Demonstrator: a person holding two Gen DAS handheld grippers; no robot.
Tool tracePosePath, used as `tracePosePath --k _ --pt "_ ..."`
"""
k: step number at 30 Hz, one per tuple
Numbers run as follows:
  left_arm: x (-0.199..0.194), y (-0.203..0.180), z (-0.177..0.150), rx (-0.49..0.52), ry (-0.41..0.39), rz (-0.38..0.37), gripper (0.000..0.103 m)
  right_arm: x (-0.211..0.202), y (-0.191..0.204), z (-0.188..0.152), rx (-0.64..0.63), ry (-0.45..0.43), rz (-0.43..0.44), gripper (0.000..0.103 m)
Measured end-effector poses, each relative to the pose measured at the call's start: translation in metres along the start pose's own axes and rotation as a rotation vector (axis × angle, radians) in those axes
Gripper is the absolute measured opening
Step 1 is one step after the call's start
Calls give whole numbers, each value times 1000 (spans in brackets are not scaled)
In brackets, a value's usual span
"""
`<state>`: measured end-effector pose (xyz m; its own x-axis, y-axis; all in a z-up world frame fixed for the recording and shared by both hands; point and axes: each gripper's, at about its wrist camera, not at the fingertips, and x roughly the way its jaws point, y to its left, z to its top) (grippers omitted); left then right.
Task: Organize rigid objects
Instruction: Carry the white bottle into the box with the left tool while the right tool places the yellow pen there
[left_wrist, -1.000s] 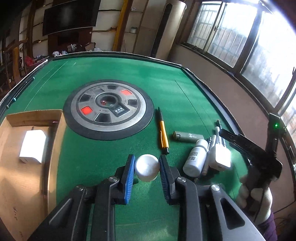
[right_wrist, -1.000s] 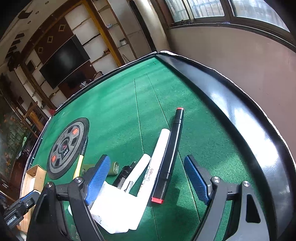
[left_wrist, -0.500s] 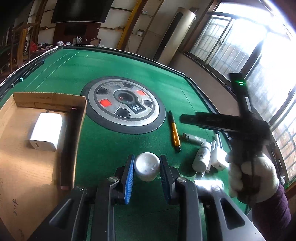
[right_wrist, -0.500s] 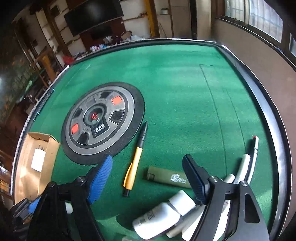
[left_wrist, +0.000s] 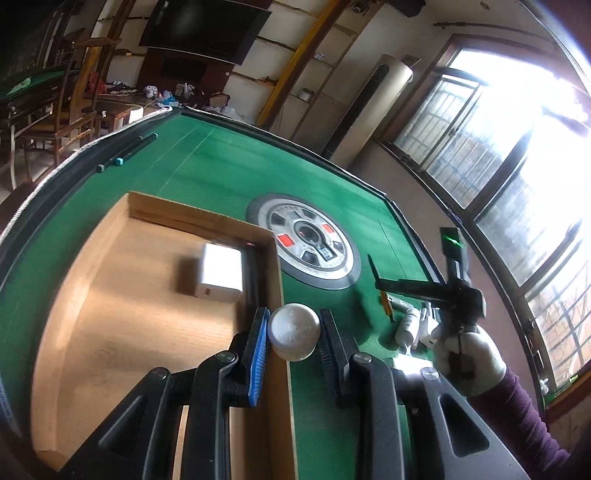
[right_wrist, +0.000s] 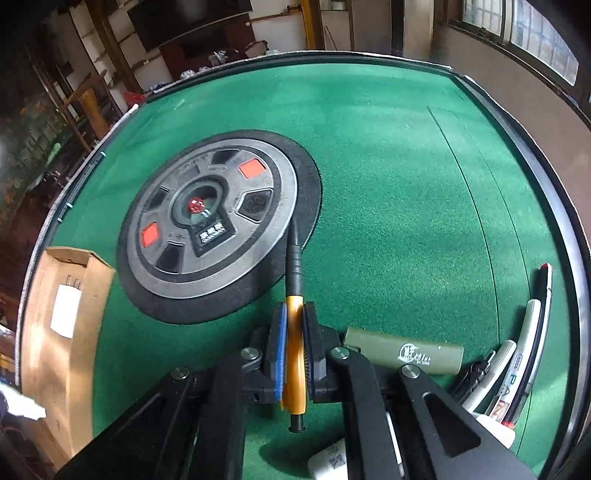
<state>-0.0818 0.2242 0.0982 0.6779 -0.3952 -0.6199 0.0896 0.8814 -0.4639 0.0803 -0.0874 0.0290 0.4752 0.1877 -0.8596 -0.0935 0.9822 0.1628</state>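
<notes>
My left gripper (left_wrist: 293, 330) is shut on a white round bottle (left_wrist: 294, 331) and holds it above the right wall of the cardboard box (left_wrist: 273, 280). A white charger (left_wrist: 221, 271) lies inside the box. My right gripper (right_wrist: 294, 325) is shut on the orange and black pen (right_wrist: 294, 332), low over the green felt beside the round grey centre disc (right_wrist: 218, 221). In the left wrist view the right gripper (left_wrist: 380, 284) shows at the right, held by a gloved hand, over the remaining items.
An olive lighter (right_wrist: 404, 354), several markers (right_wrist: 524, 354) and a white bottle (left_wrist: 406, 325) lie near the table's right rim (right_wrist: 569, 229). The cardboard box also shows at the left in the right wrist view (right_wrist: 44, 332). The felt's far half is bare.
My left gripper carried the white bottle left, from over the felt to the box's wall. My right gripper moved onto the orange pen and shut on it.
</notes>
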Motion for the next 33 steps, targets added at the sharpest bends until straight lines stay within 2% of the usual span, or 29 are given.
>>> tracePosePath --k 3,7,12,15,19,23,25,28,31,33 --pt "-5 23 10 -16 15 42 27 -25 8 -8 6 -33 92 8" --pt "13 52 25 -46 64 97 27 -52 41 -8 -2 -32 232 8" --pt "56 83 48 -90 153 119 27 -50 106 -9 -27 48 408 8" --pt "82 102 61 -106 199 140 27 -34 149 -9 -33 109 474 8" --pt "106 119 78 -163 224 114 27 -3 203 -6 -37 172 506 8" --pt "119 134 82 -226 228 82 28 27 233 -2 -8 218 512 8" --pt "119 140 80 -251 225 85 40 37 242 -1 2 233 500 8" --pt "111 139 80 -243 208 78 42 42 250 -3 -20 240 464 9" --pt "93 131 79 -214 149 87 57 43 250 -4 -36 219 436 10" --pt "79 127 77 -201 111 86 62 39 254 -5 -64 190 409 14"
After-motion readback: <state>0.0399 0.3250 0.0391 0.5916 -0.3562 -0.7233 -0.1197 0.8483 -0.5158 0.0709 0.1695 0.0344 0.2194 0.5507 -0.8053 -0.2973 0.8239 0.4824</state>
